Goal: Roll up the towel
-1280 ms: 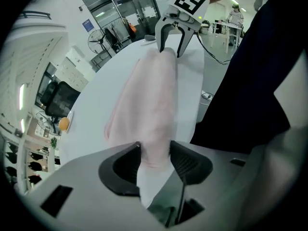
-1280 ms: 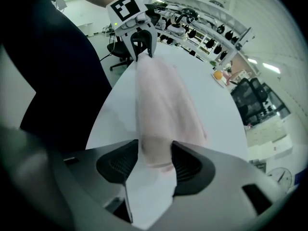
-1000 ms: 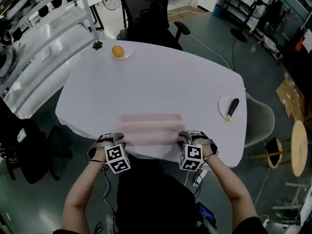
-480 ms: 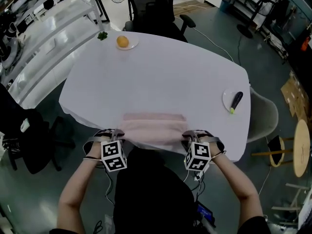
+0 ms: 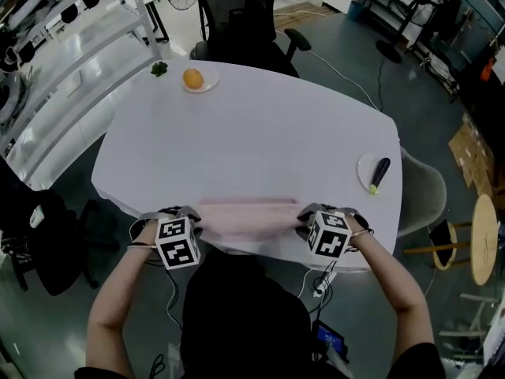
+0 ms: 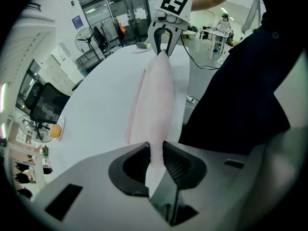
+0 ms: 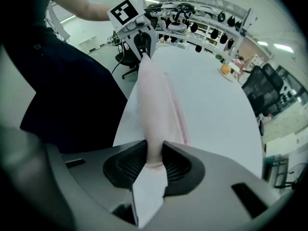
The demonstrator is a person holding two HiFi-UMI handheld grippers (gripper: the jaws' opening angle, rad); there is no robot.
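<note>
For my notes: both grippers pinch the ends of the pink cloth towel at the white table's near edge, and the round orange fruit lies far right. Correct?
Not quite: the head view shows the round orange fruit at the white table's far left. The left gripper and right gripper do pinch the pink cloth towel at the near edge.

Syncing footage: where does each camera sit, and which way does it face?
Head view: on the head, looking steeply down at table, towel, forearms, left tongs, right tongs.
Left gripper view: on left tongs, facing along the towel to the right tongs; torso alongside.
Right gripper view: mirrored, facing left tongs.
Shared: towel, which both tongs' jaws just closed on.
</note>
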